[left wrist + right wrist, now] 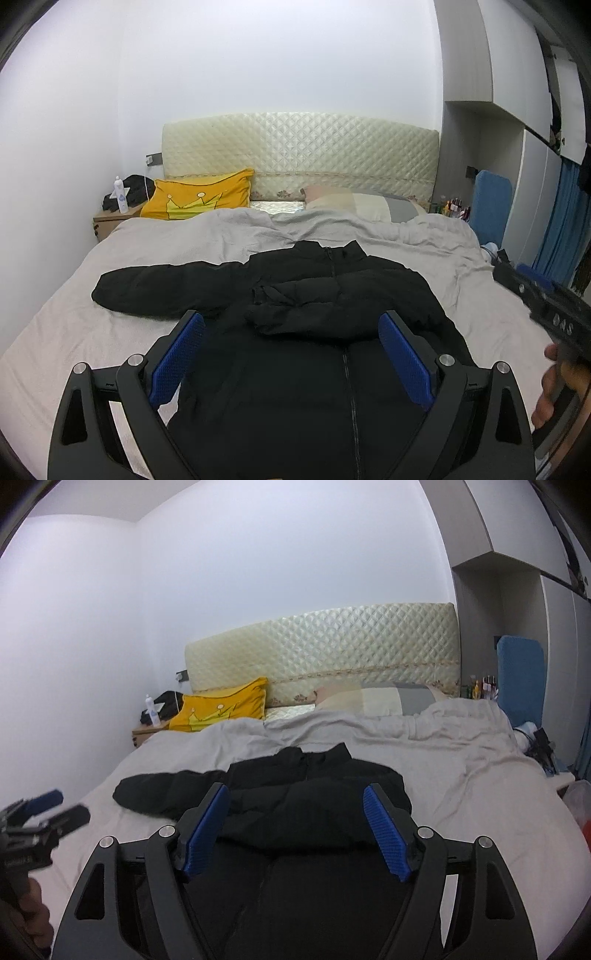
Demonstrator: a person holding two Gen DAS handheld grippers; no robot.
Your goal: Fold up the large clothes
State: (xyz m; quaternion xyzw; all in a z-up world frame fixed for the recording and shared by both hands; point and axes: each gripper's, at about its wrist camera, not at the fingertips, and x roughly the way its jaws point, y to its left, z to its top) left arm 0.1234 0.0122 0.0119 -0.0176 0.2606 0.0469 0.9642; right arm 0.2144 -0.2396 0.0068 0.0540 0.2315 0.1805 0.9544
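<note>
The black puffer jacket (pixel 295 295) lies mid-frame on the bed (pixel 74 332) — bulky, soft, probably slippery. Left gripper (pixel 291 354) and right gripper (pixel 295 830) gape empty; pinch the outstretched sleeve's cuff at centre left.

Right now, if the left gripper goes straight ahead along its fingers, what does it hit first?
Most likely the black puffer jacket, at the sleeve folded across its chest. The left gripper is open and aimed at that bulge, with nothing between them. Depth is unclear, so the contact point is approximate.
</note>
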